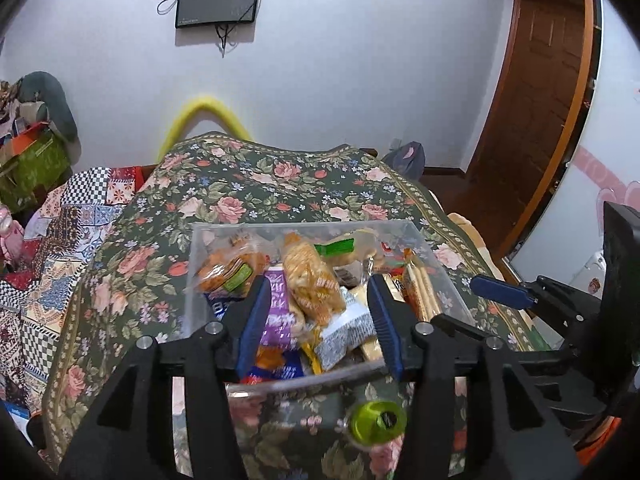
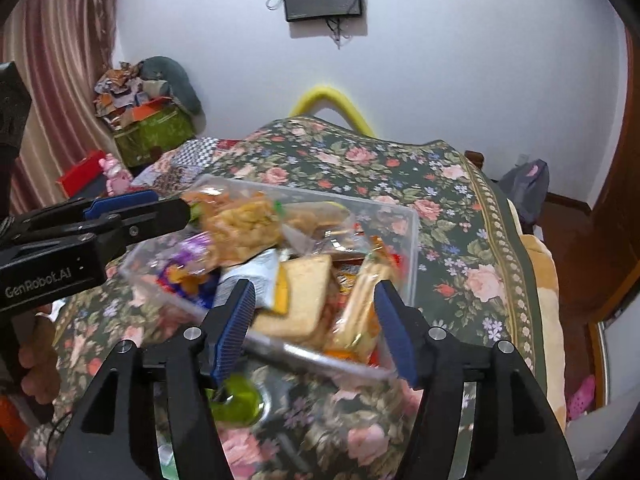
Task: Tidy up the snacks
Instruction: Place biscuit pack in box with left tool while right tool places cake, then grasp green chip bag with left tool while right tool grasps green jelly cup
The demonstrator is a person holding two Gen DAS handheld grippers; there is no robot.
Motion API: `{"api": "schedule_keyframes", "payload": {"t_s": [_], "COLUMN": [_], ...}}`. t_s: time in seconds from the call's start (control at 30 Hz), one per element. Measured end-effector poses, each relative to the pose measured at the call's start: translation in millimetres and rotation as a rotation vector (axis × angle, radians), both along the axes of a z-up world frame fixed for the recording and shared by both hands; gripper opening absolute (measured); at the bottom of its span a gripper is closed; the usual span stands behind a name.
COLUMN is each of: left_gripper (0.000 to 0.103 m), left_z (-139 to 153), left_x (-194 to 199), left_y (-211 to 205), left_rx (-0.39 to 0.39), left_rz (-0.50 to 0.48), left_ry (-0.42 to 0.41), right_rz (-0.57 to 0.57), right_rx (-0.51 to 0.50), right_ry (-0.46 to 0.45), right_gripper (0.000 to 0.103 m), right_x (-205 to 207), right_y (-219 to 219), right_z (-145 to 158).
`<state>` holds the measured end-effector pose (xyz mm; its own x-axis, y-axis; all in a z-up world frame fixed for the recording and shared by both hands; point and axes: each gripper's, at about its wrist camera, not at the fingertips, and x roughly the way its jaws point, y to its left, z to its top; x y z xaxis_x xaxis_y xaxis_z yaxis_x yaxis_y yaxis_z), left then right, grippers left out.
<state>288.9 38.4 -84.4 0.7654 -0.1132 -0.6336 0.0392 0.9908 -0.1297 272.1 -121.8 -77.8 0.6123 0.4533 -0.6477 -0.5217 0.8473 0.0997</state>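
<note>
Clear plastic bin [image 1: 434, 258], heaped with snack packets [image 1: 310, 280], sat mid-frame on the floral cloth [image 1: 280, 184]. You held your left gripper [image 1: 318, 320] and right gripper [image 2: 316, 324] above its near rim, fingers wide and empty, apparently poised to pick.

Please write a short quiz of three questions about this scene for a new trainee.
1. True or false: the left gripper is open, with nothing between its fingers.
2. What holds the snacks? A) clear bin B) wicker basket C) paper bag
3. Fill in: the small round object near the bin's front wall, the spool, is ____ in colour.

Key: 1 true; 2 A; 3 green.

The right gripper is open too, over the bin's near wall.
</note>
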Motion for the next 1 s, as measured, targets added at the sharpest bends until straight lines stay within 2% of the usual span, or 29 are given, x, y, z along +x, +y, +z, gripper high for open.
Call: {"api": "schedule_keyframes", "payload": {"t_s": [0.13,0.23,0.4,0.67,0.7,0.8,0.93,1.0], "left_gripper": [0.058,0.059,0.062,0.062,0.062,0.062,0.063,0.067], "left_z": [-3.0,-12.0,-39.7,-82.0,-85.6,-93.4,-97.3,-98.3], "left_x": [-21.4,-35.7,-56.4,-73.3,-75.3,-83.0,-95.3,-102.6], "left_y": [4.7,9.7,21.9,38.9,39.5,37.6,26.6,17.9], "left_rx": [0.021,0.044,0.049,0.016,0.011,0.003,-0.002,0.001], "left_rz": [-0.004,-0.007,-0.005,0.012,0.011,0.001,-0.033,-0.058], "left_ry": [0.003,0.022,0.1,0.212,0.222,0.242,0.256,0.264], "right_rz": [0.036,0.062,0.103,0.122,0.126,0.146,0.139,0.134], "right_rx": [-0.003,-0.005,-0.037,-0.096,-0.098,-0.106,-0.101,-0.1], "right_ry": [0.003,0.021,0.074,0.165,0.175,0.206,0.201,0.203], "right_gripper": [0.061,0.063,0.063,0.063,0.062,0.044,0.044,0.044], "right_x": [-17.4,-29.7,-39.9,-30.2,-28.3,-24.0,-31.1,-37.7], "right_y": [3.7,7.6,21.2,40.7,43.0,49.3,46.3,41.1], "right_z": [-1.2,-7.6,-30.1,-70.3,-73.7,-81.1,-79.0,-77.7]}}
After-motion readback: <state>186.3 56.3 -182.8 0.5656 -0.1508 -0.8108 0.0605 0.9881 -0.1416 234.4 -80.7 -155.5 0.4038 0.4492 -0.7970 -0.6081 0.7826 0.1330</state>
